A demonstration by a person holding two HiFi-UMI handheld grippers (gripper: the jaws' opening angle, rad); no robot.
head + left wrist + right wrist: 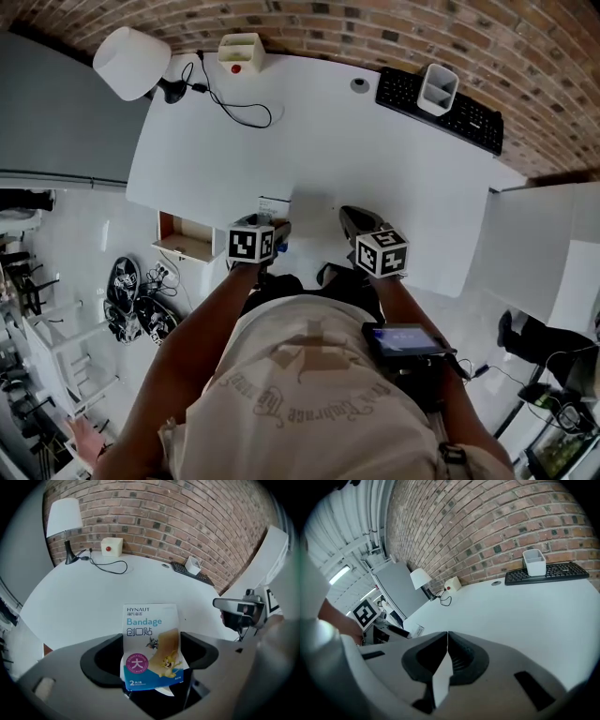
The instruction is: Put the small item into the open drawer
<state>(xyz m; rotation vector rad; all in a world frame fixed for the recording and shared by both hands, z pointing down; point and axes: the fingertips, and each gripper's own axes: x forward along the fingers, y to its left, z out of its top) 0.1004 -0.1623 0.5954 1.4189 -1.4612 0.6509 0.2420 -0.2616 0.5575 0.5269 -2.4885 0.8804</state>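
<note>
Your left tongs (153, 663) clamp the bandage packet (150, 644)
The packet stands upright between their jaws, over the near edge of the white worktop (375, 159); your right tongs (446, 641) are clenched, nothing between them; the open drawer (187, 240) juts out near the left tongs, on their left

In the head view the marker cube (251, 244) of the left gripper (279, 232) covers most of the bandage packet (274, 206), and the drawer (187, 242) runs back out of sight under the desk (375, 169). In the left gripper view the packet's lower edge is buried between the jaws, its smallest print unreadable.
</note>
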